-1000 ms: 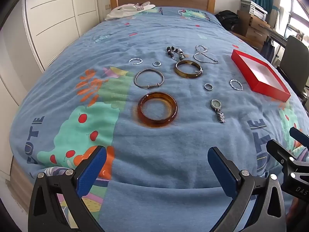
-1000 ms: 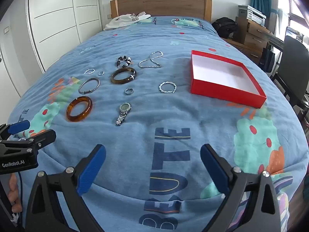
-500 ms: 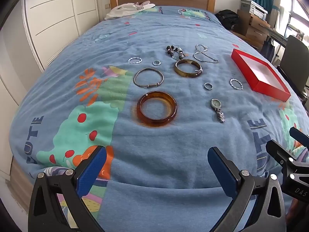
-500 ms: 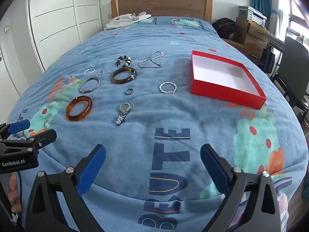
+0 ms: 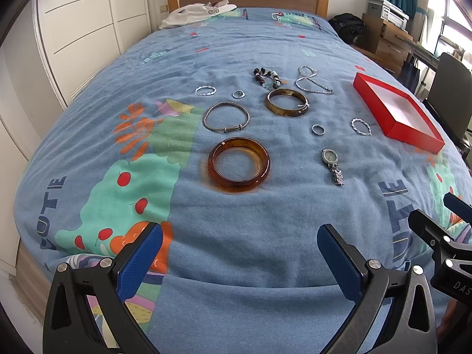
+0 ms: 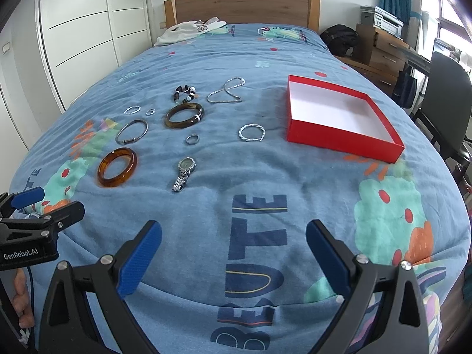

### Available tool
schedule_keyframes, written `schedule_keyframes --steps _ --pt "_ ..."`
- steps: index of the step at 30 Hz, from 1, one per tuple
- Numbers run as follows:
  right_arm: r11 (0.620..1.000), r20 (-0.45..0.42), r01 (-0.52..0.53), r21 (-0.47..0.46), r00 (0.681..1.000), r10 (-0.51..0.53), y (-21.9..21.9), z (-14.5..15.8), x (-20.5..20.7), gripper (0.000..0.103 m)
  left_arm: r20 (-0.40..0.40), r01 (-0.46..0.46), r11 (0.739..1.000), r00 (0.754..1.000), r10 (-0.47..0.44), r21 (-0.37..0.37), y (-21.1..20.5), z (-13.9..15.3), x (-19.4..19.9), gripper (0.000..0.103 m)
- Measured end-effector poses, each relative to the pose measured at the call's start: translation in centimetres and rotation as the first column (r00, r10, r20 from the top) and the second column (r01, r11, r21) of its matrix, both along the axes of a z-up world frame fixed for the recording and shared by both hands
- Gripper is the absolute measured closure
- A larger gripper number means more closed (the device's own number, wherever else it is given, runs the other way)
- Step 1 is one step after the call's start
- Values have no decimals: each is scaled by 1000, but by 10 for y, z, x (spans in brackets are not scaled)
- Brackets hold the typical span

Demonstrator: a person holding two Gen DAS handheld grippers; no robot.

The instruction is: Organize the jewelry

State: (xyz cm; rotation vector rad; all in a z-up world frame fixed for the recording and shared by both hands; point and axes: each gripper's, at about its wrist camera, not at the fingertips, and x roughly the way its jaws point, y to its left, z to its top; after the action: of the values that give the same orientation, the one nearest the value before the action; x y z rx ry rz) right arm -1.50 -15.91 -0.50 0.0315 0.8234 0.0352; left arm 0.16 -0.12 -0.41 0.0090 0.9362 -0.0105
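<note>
My left gripper (image 5: 239, 252) and right gripper (image 6: 233, 249) both spread wide, holding nothing, low in frame; amber bangle (image 5: 238, 167) center, red box (image 6: 339, 118) upper right.

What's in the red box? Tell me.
Empty. The red box shows only its bare white floor; all jewelry lies on the bedspread outside it.

A big bed (image 6: 236, 59) with a blue picture blanket fills the room, and its wooden headboard (image 6: 242, 10) stands against a white wall. White cupboard doors (image 6: 76, 29) are left of the bed. Right of the bed are wooden drawers (image 6: 380, 48), a dark chair (image 6: 448, 88) and a bright window (image 6: 448, 11).
</note>
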Motion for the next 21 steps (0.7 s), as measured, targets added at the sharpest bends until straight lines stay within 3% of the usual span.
schedule_keyframes --steps 21 --pt "1000 26 1 -11 1000 0 -1 4 0 3 22 2 1000 1000 -2 -5 -4 4 1 1"
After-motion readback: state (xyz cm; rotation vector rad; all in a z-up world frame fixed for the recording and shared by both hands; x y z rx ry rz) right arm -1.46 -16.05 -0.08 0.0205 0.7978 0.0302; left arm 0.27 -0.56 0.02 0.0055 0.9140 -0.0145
